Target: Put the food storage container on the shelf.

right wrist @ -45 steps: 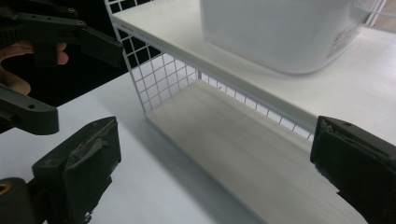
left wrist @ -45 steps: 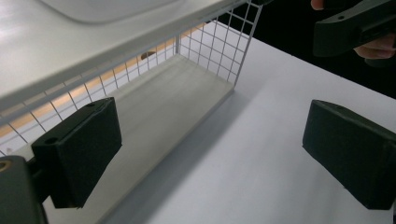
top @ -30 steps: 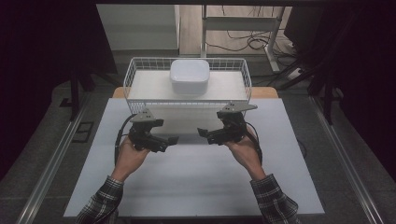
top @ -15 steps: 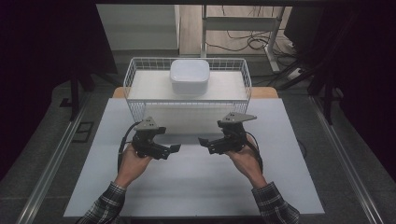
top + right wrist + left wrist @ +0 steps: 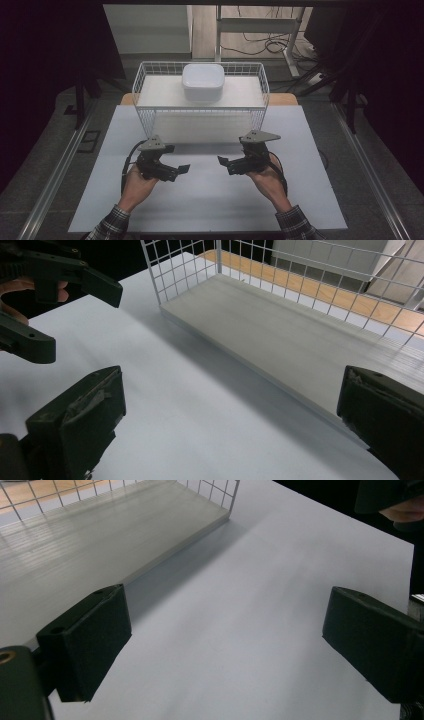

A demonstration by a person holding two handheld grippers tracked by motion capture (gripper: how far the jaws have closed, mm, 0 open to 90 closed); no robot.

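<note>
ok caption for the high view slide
Two open hand-held tools face each other before a white wire basket holding a white tub.

No text, label, brand, number or sign could be read in any view; the wire basket (image 5: 200, 107), the white container (image 5: 202, 82) and the desk (image 5: 210, 200) bore no legible markings.

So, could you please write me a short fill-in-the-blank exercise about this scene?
1. The white container sits inside the wire ____.
2. The jaws of the left claw and the right claw are both ____.
3. The basket stands at the ____ edge of the white table.

Missing words: basket; open; far
</note>
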